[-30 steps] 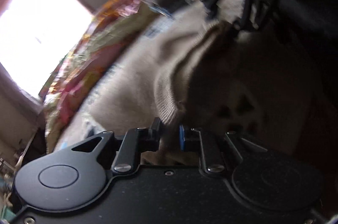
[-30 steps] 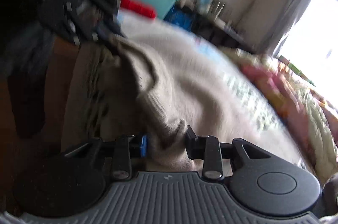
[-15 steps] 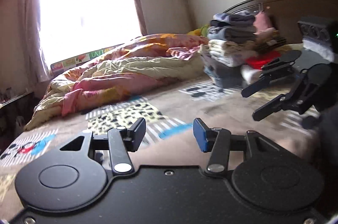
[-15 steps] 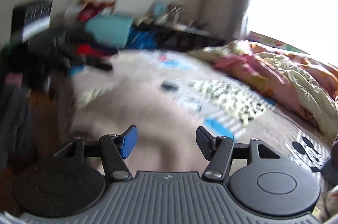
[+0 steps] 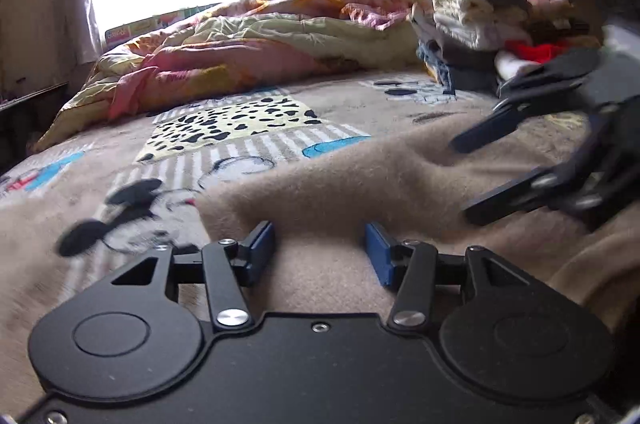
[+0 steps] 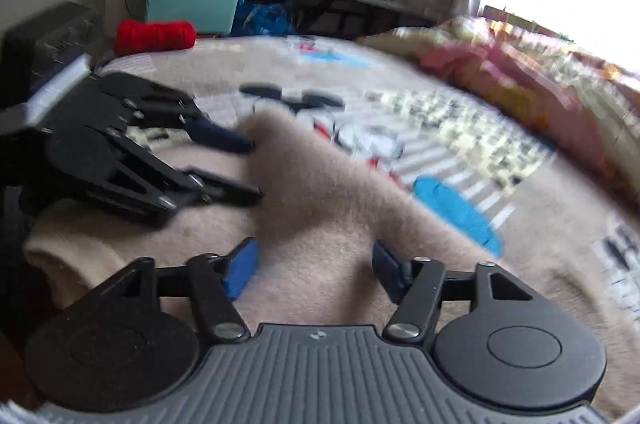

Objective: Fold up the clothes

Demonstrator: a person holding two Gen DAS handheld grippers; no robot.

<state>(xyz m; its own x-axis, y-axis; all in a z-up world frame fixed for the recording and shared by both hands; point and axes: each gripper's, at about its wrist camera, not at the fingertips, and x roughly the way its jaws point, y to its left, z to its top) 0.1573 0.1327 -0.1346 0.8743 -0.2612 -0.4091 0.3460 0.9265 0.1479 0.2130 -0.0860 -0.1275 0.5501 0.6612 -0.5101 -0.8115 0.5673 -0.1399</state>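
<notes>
Two grippers hover low over the soft beige knitted sweater (image 5: 360,183), lying on the near cartoon-print bedspread (image 5: 224,127). Limp, light, fuzzy; best pinched at an edge or corner. Left gripper (image 5: 320,250) and right gripper (image 6: 314,268) both gape, nothing held, tilted slightly downward.

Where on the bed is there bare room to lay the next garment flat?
The bedsheet is bare between the beige sweater and the crumpled quilt, around the spotted patch. It is crowded by the clothes stack at the headboard, and the sweater fills the near side under both open grippers, left and right.
</notes>
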